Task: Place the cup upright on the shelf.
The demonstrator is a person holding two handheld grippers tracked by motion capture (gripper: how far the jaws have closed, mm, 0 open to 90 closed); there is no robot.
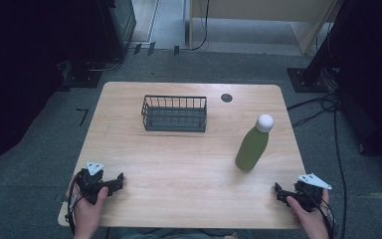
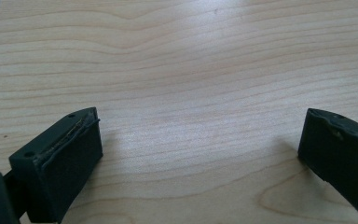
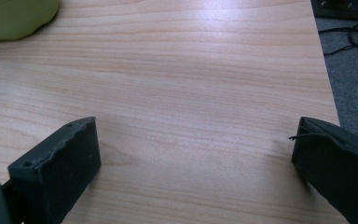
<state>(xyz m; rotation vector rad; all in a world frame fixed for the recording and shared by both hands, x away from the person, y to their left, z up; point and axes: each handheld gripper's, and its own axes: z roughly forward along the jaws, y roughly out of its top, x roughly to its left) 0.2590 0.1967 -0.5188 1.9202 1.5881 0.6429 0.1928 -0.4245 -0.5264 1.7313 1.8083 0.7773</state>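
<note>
A green bottle with a white cap stands upright on the right half of the wooden table; its base edge fills the top left corner of the right gripper view. A dark wire basket sits empty toward the table's far side, left of centre. My left gripper rests near the front left corner, open, with only bare wood between its jaws. My right gripper lies at the front right corner, open and holding nothing.
A small dark round spot marks the table's far edge. Cables trail over the grey floor to the right, and a stand base sits beyond the table's far right corner.
</note>
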